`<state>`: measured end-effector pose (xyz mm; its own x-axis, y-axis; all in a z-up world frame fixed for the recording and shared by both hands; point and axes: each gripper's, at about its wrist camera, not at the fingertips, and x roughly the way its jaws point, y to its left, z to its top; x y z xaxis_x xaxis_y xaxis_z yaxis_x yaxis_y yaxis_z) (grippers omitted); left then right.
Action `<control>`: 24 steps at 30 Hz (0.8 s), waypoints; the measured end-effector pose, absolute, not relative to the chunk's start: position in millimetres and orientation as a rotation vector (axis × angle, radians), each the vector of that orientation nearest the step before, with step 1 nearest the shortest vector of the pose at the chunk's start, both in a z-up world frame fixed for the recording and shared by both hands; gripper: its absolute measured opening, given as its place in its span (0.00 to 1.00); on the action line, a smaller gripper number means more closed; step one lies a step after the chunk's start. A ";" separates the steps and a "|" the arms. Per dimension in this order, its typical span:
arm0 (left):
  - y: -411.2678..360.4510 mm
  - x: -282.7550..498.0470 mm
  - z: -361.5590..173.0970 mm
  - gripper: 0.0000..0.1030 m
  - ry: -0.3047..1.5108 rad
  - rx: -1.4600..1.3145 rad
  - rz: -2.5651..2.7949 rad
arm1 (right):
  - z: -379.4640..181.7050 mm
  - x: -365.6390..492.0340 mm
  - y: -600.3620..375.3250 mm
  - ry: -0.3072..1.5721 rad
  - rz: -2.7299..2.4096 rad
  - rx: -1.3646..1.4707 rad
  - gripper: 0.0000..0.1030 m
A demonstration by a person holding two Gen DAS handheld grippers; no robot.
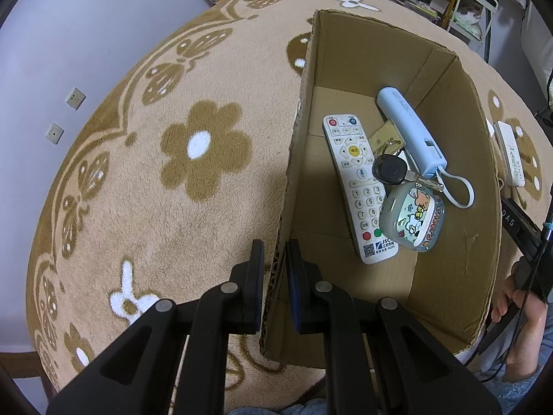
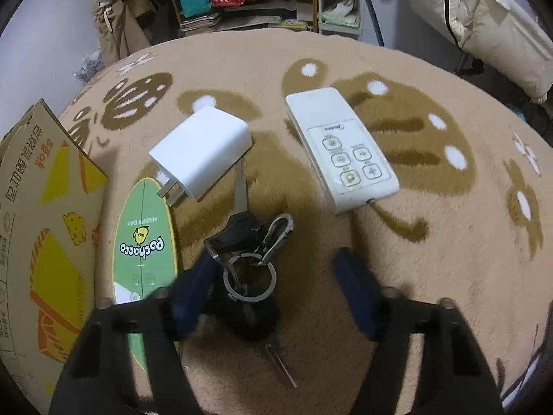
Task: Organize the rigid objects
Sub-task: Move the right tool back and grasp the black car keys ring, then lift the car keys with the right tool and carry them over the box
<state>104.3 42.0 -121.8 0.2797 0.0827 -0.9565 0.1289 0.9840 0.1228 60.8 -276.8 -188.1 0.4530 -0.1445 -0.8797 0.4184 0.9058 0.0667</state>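
Two grippers: we hold one hand-held gripper per hand.
Left hand-held gripper: clenched on the brown cardboard box's wall.
Right hand-held gripper: jaws apart around the black key bunch with metal rings, not pressing.
White wall charger: at 11 o'clock from the keys.

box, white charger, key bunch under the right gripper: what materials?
Box: corrugated cardboard, matte brown; fluting shows along the cut edge. White charger: smooth, slightly glossy plastic by the look, with two metal prongs. Key bunch: shiny metal rings, clip and blades; the black key heads look like plastic or rubber.
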 end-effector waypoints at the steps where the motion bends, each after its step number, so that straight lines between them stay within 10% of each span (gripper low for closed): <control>1: 42.0 104.4 -121.7 0.13 1.289 0.190 -0.031 | -187.5 61.8 -275.8 1.048 -0.336 0.294 0.47; 7: 42.4 104.9 -121.7 0.13 1.290 0.186 -0.032 | -185.1 60.8 -274.0 1.037 -0.277 0.326 0.15; 24: 43.5 105.2 -122.0 0.13 1.291 0.184 -0.034 | -161.4 55.6 -294.5 0.963 -0.229 0.496 0.11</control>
<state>105.2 43.5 -122.0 0.2779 0.0777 -0.9575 0.1277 0.9849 0.1170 55.6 -294.5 -161.4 0.5581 0.0301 -0.8292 0.4007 0.8653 0.3011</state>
